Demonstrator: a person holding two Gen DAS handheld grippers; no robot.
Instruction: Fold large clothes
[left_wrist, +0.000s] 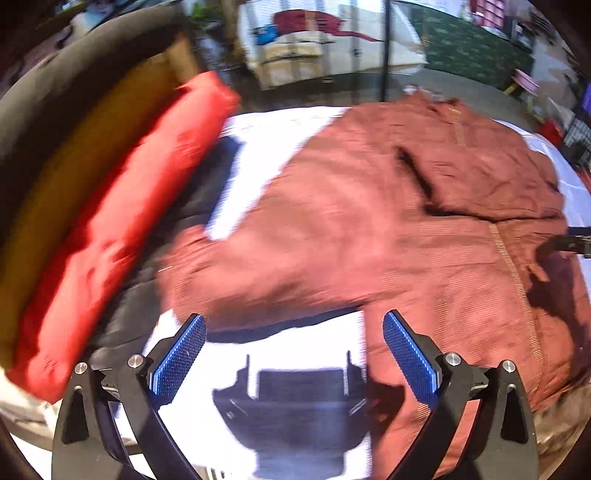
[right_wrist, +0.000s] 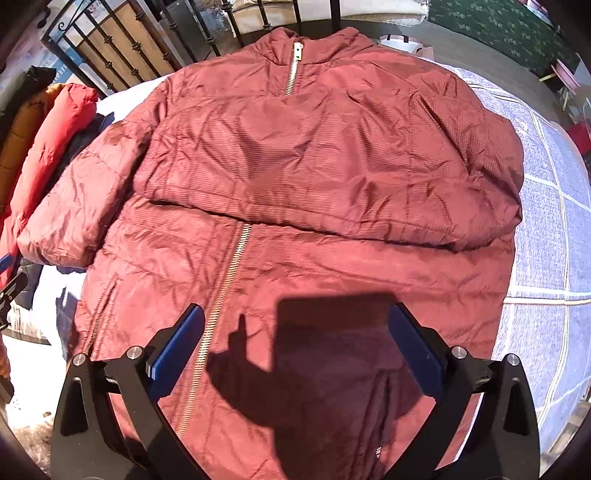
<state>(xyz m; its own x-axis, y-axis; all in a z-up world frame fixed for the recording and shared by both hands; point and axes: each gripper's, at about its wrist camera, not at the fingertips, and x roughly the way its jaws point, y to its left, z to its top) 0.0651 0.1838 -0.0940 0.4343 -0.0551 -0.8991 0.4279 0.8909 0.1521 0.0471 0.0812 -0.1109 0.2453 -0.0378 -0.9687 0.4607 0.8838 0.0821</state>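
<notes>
A maroon puffer jacket (right_wrist: 295, 177) lies front-up on the bed with a gold zipper (right_wrist: 225, 291) down its middle. Its right sleeve is folded across the chest; its left sleeve (right_wrist: 74, 206) sticks out to the left. My right gripper (right_wrist: 295, 350) hangs open above the jacket's lower front, nothing between its blue pads. In the blurred left wrist view the same jacket (left_wrist: 388, 221) fills the right side, with the loose sleeve (left_wrist: 236, 280) just ahead of my open left gripper (left_wrist: 291, 354), which hovers over white sheet (left_wrist: 295, 350).
A folded red jacket (left_wrist: 122, 221) lies on an orange one (left_wrist: 66, 184) and dark clothing at the bed's left side. A black metal headboard (right_wrist: 122, 48) stands behind. A blue checked bedspread (right_wrist: 546, 229) covers the right. Room clutter sits beyond.
</notes>
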